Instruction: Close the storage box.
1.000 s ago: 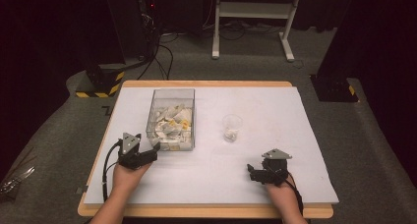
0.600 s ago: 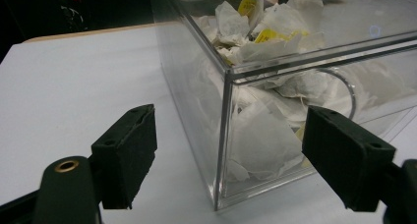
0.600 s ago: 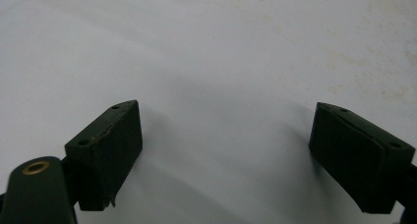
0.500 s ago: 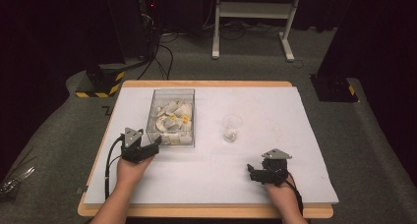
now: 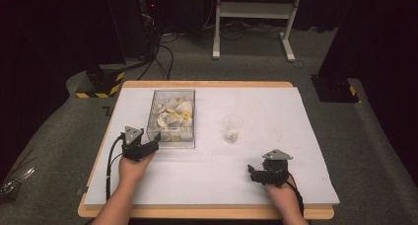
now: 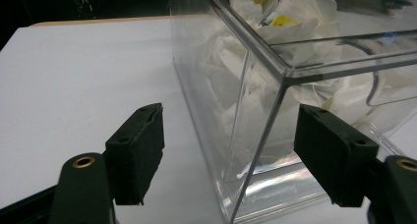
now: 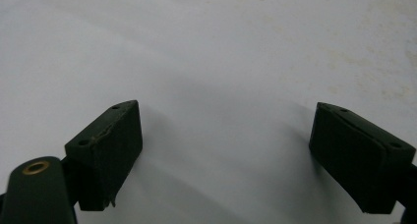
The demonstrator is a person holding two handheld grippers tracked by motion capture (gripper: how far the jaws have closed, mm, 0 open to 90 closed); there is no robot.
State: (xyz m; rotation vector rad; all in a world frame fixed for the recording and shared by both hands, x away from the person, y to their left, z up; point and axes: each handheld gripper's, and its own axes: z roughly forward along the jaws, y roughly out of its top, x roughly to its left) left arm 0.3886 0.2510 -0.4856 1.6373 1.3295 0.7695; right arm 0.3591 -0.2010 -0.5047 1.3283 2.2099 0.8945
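White desk paper lay under the left gripper, whose fingers, just closing yet apart, straddled the clear box's near corner; right gripper's fingers gaped empty.

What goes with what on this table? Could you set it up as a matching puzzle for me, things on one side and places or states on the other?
Things:
1. clear box
2. small cup
3. left tool
4. right tool

Places or states:
a. open over bare white table, near the front edge
b. holds crumpled white and yellow scraps
c. open, with the box's near corner between its jaws
d. stands alone mid-table, right of the box

Pairs: 1-b, 2-d, 3-c, 4-a
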